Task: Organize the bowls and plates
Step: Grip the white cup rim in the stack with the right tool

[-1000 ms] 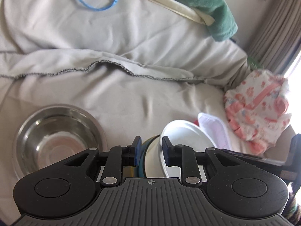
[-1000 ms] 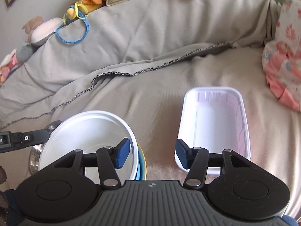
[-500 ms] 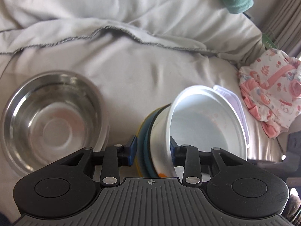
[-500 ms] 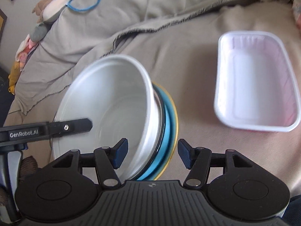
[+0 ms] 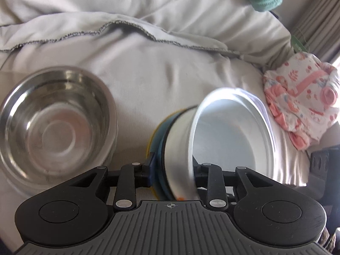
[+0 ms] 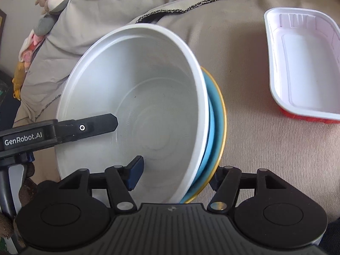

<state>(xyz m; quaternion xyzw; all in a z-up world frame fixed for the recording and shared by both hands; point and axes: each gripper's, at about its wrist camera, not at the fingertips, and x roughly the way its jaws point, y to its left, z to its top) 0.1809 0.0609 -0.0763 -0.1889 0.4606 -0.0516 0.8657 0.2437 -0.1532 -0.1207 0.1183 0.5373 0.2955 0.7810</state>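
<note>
Left wrist view: the left gripper (image 5: 173,165) straddles the near edge of the stack (image 5: 212,140), one pad outside against the plate rims and the other inside the white bowl (image 5: 231,136). Its jaws stand at a middling gap and have just been closing a little, with bowl wall and rims between them. We judge this a grip, because the stack stands tipped on edge rather than flat on the bed cover (image 5: 170,63).

The stack is the white bowl nested on a blue plate (image 6: 213,123) and a yellow-rimmed plate (image 6: 222,114), and it lies between the steel bowl (image 5: 55,125) and the white tray (image 6: 301,63).

Right wrist view: the right gripper (image 6: 175,173) spans the opposite edge. Its jaws have just been opening. One pad hangs free inside the bowl, clear of the wall, and the other sits just outside the yellow rim, so nothing is clamped.

Reading: one hand props the stack while the other lines up to take it.

Clearances:
- Steel bowl is apart from the stack, with bare cover between.
- Tray is well apart on the other side, with open cloth between.
- Soft, creased bedding gives poor footing, so a released stack may flop or slide.
- A patterned cloth bundle (image 5: 301,102) lies beyond the tray side.
</note>
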